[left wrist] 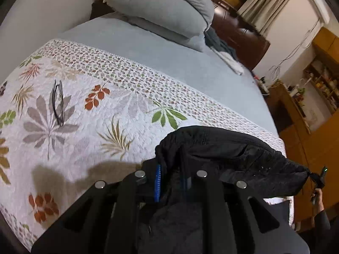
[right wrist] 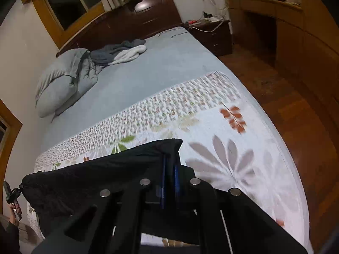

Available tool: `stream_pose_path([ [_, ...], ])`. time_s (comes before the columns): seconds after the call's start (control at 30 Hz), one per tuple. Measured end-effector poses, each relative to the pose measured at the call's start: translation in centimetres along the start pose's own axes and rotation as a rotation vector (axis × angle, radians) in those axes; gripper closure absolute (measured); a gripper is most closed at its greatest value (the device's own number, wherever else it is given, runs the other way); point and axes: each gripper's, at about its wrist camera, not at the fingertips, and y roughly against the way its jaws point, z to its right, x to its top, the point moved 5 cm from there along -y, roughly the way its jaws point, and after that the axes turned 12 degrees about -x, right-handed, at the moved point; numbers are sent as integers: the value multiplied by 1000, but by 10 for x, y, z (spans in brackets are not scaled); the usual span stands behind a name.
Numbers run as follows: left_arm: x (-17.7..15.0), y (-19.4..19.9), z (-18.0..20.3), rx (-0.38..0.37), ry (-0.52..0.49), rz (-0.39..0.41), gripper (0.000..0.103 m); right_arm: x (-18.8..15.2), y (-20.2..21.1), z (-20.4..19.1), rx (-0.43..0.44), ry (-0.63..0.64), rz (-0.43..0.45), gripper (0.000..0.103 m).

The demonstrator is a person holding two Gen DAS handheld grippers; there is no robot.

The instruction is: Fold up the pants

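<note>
Gripping opposite corners, the left gripper (left wrist: 169, 182) and right gripper (right wrist: 169, 182) each pinched the black pants (left wrist: 222, 148), which hung stretched between them above the floral quilt (left wrist: 84, 110).

Pants (left wrist: 233, 158) hide left tool (left wrist: 171, 182) tips; quilt (right wrist: 190, 103) pattern blurred.

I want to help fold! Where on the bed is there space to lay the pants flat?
The flowered quilt is bare between the glasses and the pants. The blue sheet beyond its border is free too. It is crowded near the pillows and bundled blankets.
</note>
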Motion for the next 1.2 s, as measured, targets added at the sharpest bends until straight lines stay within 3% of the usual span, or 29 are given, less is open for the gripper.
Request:
stream_pose_path([
  [0.3,-41,48,4,-36,-1,31,90,-51,38,19,-14,-42,20,96],
  [0.9,-117,85,-16,-36,0,36,89,-145,90,40,-66,-88,85,96],
  [1.2,-170,92,-33,16,-41,-27,83,-210,102,54,-103,-116,89,89],
])
